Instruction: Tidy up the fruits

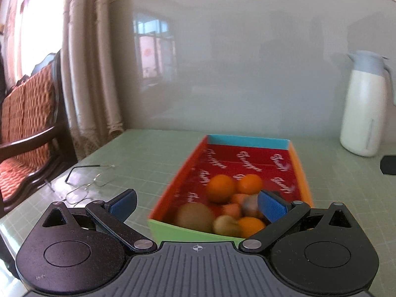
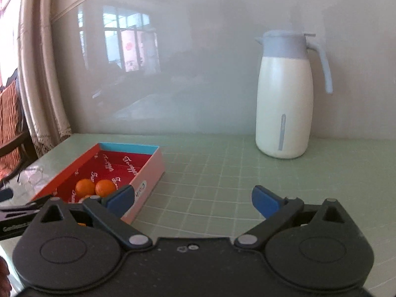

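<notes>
A shallow box with a red printed floor (image 1: 247, 159) lies on the green grid mat. Several fruits sit at its near end: oranges (image 1: 221, 188), a brown kiwi (image 1: 195, 216) and smaller blurred pieces. My left gripper (image 1: 196, 204) is open and empty, just in front of the box's near green wall. In the right wrist view the box (image 2: 118, 163) lies to the left with two oranges (image 2: 85, 187) showing. My right gripper (image 2: 193, 200) is open and empty over bare mat, right of the box.
A white jug with a grey-blue lid (image 2: 284, 99) stands at the back right by the glossy wall. Wire glasses (image 1: 86, 183) lie left of the box. A wooden chair with an orange cushion (image 1: 24, 123) and curtains stand beyond the table's left edge. A dark object (image 1: 388, 164) lies at the right.
</notes>
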`<state>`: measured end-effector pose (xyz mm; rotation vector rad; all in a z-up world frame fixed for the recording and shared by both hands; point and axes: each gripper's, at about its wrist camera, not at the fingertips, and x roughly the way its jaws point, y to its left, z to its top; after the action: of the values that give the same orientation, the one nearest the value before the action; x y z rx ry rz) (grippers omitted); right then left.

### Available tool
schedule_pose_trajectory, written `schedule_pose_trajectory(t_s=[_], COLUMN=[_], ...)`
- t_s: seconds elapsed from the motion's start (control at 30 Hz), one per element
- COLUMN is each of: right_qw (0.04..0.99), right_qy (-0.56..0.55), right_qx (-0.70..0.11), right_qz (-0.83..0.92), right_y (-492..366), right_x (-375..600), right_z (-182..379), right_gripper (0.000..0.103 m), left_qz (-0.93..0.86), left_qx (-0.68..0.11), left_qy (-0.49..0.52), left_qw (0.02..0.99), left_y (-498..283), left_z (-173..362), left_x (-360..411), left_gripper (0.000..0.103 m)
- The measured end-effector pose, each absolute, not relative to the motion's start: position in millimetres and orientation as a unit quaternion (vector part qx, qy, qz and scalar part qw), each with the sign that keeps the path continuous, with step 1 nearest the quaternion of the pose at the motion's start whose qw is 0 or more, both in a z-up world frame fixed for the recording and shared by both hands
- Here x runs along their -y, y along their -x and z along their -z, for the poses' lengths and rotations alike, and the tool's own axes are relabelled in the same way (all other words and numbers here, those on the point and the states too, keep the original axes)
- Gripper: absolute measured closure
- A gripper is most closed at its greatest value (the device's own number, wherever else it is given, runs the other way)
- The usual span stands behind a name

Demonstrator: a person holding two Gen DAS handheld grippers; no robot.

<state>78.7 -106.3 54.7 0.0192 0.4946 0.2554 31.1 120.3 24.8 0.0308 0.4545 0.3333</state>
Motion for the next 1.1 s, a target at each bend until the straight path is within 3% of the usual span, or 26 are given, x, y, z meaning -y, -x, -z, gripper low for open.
schedule_pose_trajectory(t_s=[0.3, 0.47, 0.77, 0.93, 1.1], right_qw=[0.973, 0.970, 0.976, 0.974, 0.970], right_qy=[-0.004, 0.001, 0.071, 0.060, 0.127], right_qx=[-0.194, -0.210, -0.161, -0.170, -0.162], right_qz=[-0.122, -0.120, -0.130, -0.135, -0.126], right_y=[-19.0, 15.8, 44.8, 39.6, 37.1], right_x=[137.8, 149.3, 146.7, 151.8, 133.3], right_z=[-67.3, -56.0, -85.5, -66.8, -56.6], right_gripper=[0.001, 0.000, 0.000, 0.000, 0.000], left_qz=[-0.143, -0.138, -0.132, -0.134, -0.136], left_qx=[-0.201, -0.194, -0.192, -0.181, -0.193], left_qy=[0.008, 0.024, 0.008, 0.027, 0.059], left_qw=[0.969, 0.971, 0.973, 0.974, 0.970], left_y=[46.2, 79.2, 92.1, 85.9, 78.3], left_z=[-57.5, -59.2, -52.5, -49.6, -43.5], left_x=[-95.0, -98.3, -82.0, -80.6, -86.9], left_gripper=[0.000, 0.000, 0.000, 0.000, 0.000])
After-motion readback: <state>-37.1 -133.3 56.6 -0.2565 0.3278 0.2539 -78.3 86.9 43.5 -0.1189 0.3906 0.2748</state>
